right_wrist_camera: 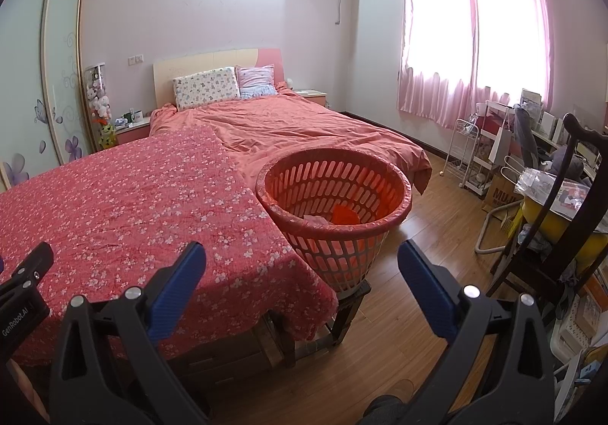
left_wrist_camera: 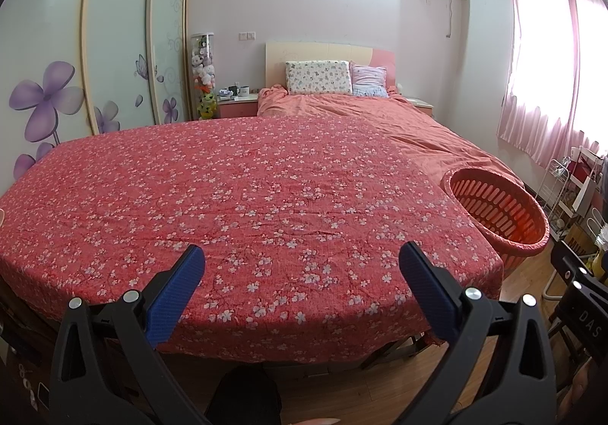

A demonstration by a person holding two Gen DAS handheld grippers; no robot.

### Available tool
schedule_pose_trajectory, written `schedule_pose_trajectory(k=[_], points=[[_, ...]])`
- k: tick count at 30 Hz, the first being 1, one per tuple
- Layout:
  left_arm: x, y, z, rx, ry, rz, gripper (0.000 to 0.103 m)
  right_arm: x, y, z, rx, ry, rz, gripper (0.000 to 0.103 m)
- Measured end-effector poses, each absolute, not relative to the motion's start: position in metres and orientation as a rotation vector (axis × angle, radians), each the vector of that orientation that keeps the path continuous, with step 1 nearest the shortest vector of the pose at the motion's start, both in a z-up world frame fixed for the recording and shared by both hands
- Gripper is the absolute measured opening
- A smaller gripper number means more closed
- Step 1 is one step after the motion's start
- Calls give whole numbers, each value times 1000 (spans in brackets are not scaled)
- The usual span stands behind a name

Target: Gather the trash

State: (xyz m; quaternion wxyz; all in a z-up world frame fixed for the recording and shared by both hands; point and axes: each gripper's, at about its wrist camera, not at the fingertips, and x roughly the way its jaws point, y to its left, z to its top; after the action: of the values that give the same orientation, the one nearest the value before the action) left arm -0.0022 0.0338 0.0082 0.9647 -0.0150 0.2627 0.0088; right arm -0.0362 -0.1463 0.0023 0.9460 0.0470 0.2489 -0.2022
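Observation:
An orange slotted plastic basket (right_wrist_camera: 395,193) stands on a small dark stool (right_wrist_camera: 349,305) at the right corner of the table; it also shows at the right in the left wrist view as the basket (left_wrist_camera: 532,231). Inside it lie an orange piece (right_wrist_camera: 345,215) and pale crumpled wrappers (right_wrist_camera: 317,220). My left gripper (left_wrist_camera: 302,265) hangs open over the near edge of the red floral tablecloth (left_wrist_camera: 243,189), nothing between its blue pads. My right gripper (right_wrist_camera: 302,263) is open in front of the basket, empty. No loose trash shows on the cloth.
A bed with an orange quilt (right_wrist_camera: 288,125) lies behind the table. A sliding wardrobe (left_wrist_camera: 114,45) fills the left wall. On the right stand a dark wooden chair (right_wrist_camera: 562,220), a white wire rack (right_wrist_camera: 467,151) and cluttered shelves. Wooden floor (right_wrist_camera: 410,311) runs between basket and chair.

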Motion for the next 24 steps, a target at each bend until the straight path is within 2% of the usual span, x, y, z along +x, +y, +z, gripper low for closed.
schedule_pose_trajectory(k=[24], points=[[0,35,7,-25,543,25,101,-37,-143,-5,95,514,-407,99]])
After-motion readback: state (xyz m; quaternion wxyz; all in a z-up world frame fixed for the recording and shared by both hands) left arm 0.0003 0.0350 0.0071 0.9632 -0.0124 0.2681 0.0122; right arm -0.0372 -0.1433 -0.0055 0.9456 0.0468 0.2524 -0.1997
